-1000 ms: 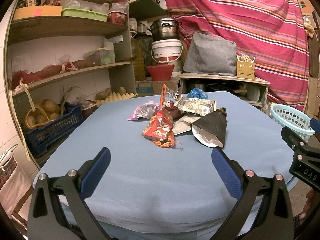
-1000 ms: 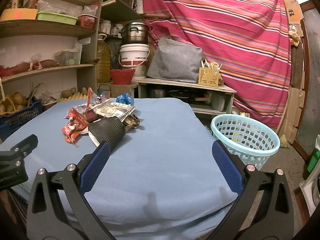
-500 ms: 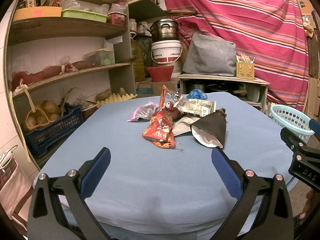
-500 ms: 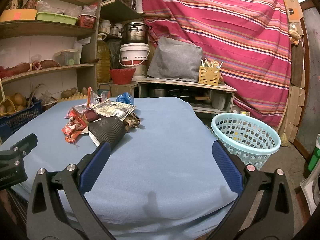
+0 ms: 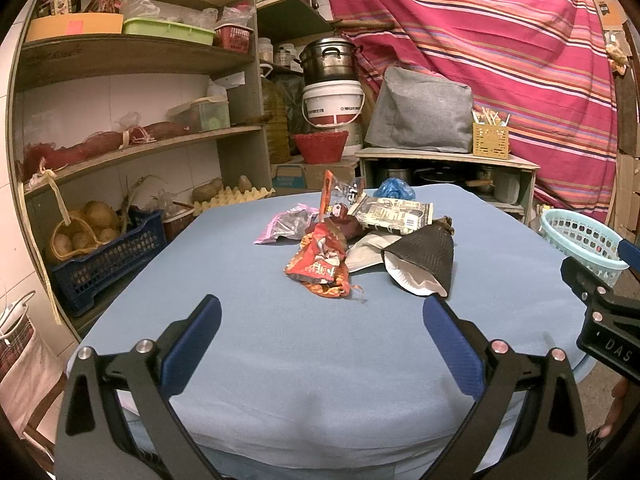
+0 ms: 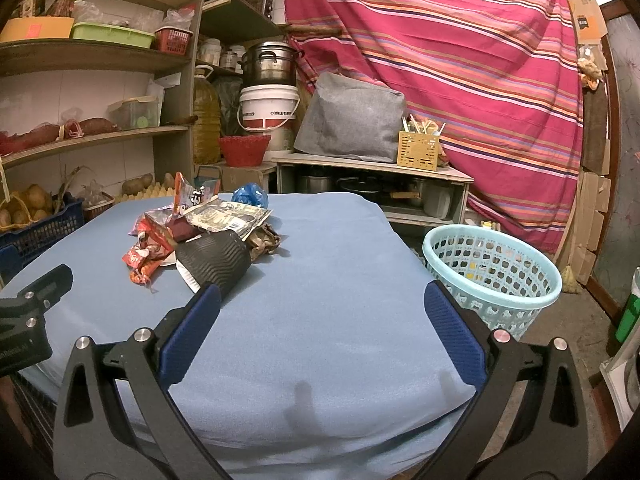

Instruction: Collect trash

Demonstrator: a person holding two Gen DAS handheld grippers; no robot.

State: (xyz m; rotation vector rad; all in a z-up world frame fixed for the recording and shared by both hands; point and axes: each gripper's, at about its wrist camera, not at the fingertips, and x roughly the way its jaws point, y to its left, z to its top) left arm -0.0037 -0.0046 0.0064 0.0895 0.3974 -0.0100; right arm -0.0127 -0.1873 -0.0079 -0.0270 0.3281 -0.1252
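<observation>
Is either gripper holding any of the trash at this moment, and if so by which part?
Nothing is held. The left gripper and right gripper are both open and empty, short of the trash pile.

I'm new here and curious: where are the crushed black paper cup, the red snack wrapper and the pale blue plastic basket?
Crushed black paper cup (image 5: 426,252), left wrist view, ribbed side.
Red snack wrapper (image 5: 318,266), left wrist view, middle.
Pale blue plastic basket (image 6: 494,276), right wrist view, perforated wall.

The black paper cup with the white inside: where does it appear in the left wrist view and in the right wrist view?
Left wrist view: the black paper cup lies on its side right of centre, at the near right end of the trash pile.
Right wrist view: it lies left of centre, just above the gripper's left fingertip.
Shared landmark: the light blue basket, at the right in both views.
</observation>
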